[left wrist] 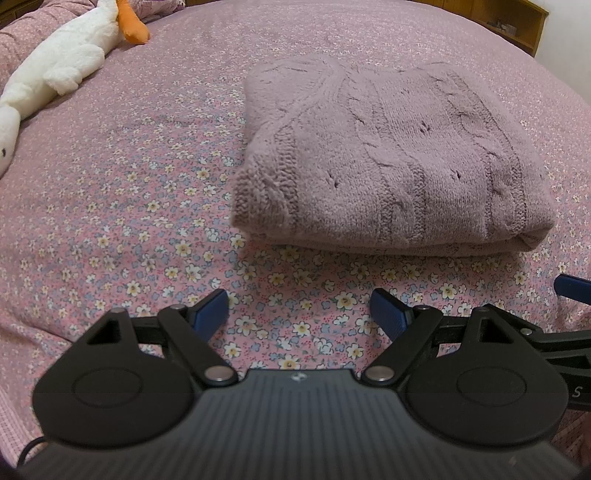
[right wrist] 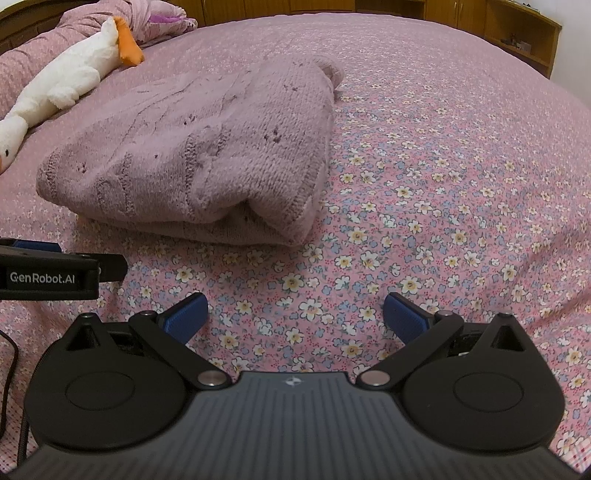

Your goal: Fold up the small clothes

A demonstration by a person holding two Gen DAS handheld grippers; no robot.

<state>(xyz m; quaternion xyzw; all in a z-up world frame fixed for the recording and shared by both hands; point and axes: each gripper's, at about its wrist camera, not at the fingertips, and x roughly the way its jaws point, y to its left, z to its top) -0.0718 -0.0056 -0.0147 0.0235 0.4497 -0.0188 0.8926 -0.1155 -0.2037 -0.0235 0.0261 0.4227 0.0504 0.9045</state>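
Observation:
A mauve cable-knit sweater [left wrist: 395, 158] lies folded into a thick rectangle on the floral pink bedspread [left wrist: 129, 206]. My left gripper [left wrist: 298, 312] hovers over the sheet just short of the sweater's near edge, open, nothing between its blue pads. In the right wrist view the same sweater [right wrist: 199, 158] sits up and to the left. My right gripper [right wrist: 294, 314] is open too, over bare sheet [right wrist: 443, 206] to the right of the sweater's near corner. The left gripper's side [right wrist: 48, 273] shows at that view's left edge.
A white plush goose with an orange beak [left wrist: 62, 62] lies along the bed's far left, also seen as the goose [right wrist: 66, 85] in the right view. A bunched quilt [right wrist: 140, 14] sits behind it. Wooden cabinets [right wrist: 517, 33] line the far wall.

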